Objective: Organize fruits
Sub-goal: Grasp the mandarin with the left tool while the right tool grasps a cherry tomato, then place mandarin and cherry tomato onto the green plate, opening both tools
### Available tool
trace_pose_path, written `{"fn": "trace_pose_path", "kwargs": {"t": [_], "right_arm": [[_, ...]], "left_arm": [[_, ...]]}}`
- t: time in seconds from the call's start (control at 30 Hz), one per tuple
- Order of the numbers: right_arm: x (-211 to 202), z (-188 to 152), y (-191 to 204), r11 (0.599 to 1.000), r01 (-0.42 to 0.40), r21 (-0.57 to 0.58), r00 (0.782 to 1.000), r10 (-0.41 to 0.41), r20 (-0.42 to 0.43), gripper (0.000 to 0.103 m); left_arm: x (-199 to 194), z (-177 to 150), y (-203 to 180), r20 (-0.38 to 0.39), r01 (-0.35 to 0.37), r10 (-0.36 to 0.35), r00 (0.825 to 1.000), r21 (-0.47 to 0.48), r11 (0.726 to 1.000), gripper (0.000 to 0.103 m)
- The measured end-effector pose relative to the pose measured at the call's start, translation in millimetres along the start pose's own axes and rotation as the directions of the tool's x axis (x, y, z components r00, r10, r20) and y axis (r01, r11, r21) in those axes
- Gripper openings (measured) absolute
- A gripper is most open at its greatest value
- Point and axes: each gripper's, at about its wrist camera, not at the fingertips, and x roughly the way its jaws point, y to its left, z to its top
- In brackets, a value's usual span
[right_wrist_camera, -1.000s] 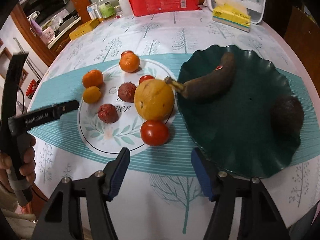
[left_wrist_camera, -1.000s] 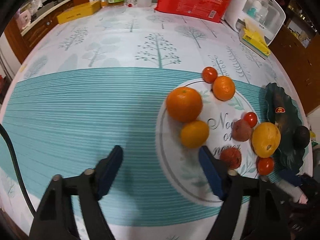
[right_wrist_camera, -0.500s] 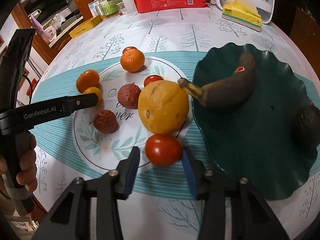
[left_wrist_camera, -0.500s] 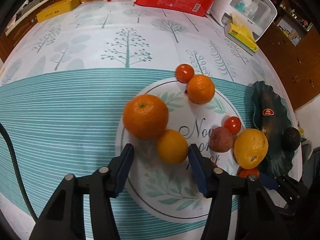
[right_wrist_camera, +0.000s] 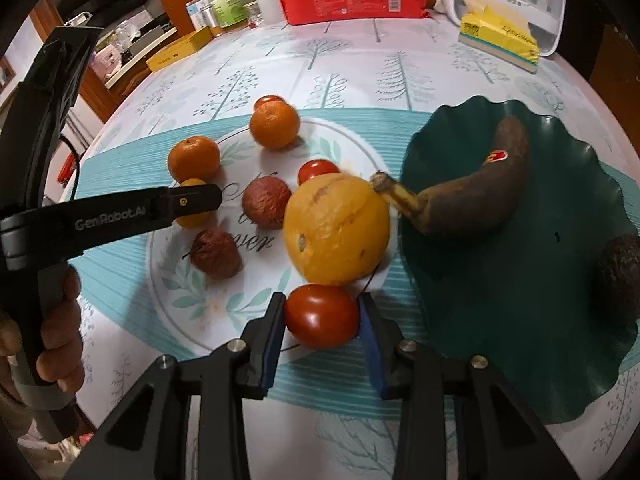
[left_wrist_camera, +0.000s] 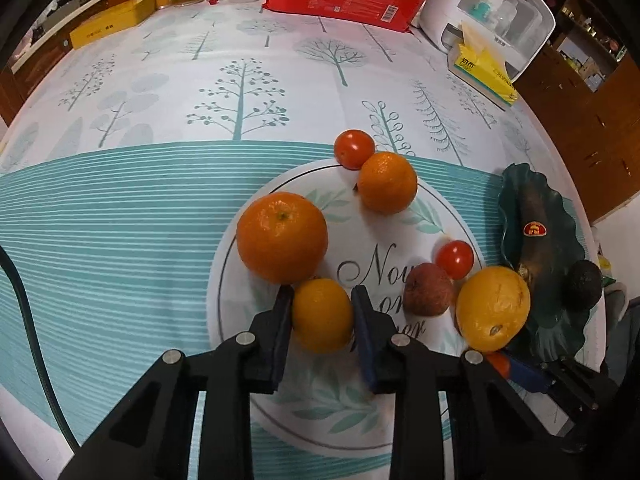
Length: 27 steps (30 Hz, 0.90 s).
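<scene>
Item: left gripper [left_wrist_camera: 322,316]. Pads pressed to either side of the small yellow-orange citrus [left_wrist_camera: 322,314], clamped on it. The fruit sits on the near-left part of the printed white circle [left_wrist_camera: 384,240] of the tablecloth, touching the large orange [left_wrist_camera: 282,236] just beyond it; the grip looks placed across the fruit's middle so it can lift clear of that neighbour.

Item: right gripper [right_wrist_camera: 322,318]. Fingers closed against the near red tomato [right_wrist_camera: 322,316], which lies at the circle's near edge, touching the big yellow fruit [right_wrist_camera: 336,228] behind it. Whether it is off the cloth, cannot tell.

Item: green scalloped plate [right_wrist_camera: 560,360]. Right of the circle, holding a browned banana [right_wrist_camera: 476,196] and a dark avocado [right_wrist_camera: 620,272] at its right side; judged the collecting dish, hence the fruit nearest it is taken first.

Items not yet collected, on the cloth: second orange [right_wrist_camera: 275,124] with a small tomato [right_wrist_camera: 269,101] behind it at the far side, another tomato [right_wrist_camera: 318,170] mid-circle, two wrinkled reddish-brown fruits [right_wrist_camera: 267,202].

Stage, as a judgement: both grasps set, carrying to the plate pending.
</scene>
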Motion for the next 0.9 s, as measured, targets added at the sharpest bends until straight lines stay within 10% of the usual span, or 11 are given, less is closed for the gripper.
{"fn": "trace_pose_path", "kwargs": {"t": [0.4, 0.77, 0.9], "right_arm": [[-80.4, -4.2, -18.4, 0.995, 0.073, 0.065, 0.992, -0.079, 0.098, 0.035], [-94.3, 7.5, -94.5, 0.937, 0.278, 0.211, 0.954, -0.295, 0.053, 0.041], [-100.6, -1.1, -103.6, 0.923, 0.305, 0.236, 0.944, -0.326, 0.053, 0.060]], "left_arm": [[-60.3, -0.6, -54.5, 0.043, 0.007, -0.018, 0.999, 0.253, 0.968, 0.027], [-39.7, 22.6, -190.8, 0.085, 0.072, -0.130, 0.988, 0.488, 0.870, 0.028], [-32.9, 19.7, -210.1, 0.093, 0.031, -0.092, 0.991, 0.514, 0.857, 0.069]]}}
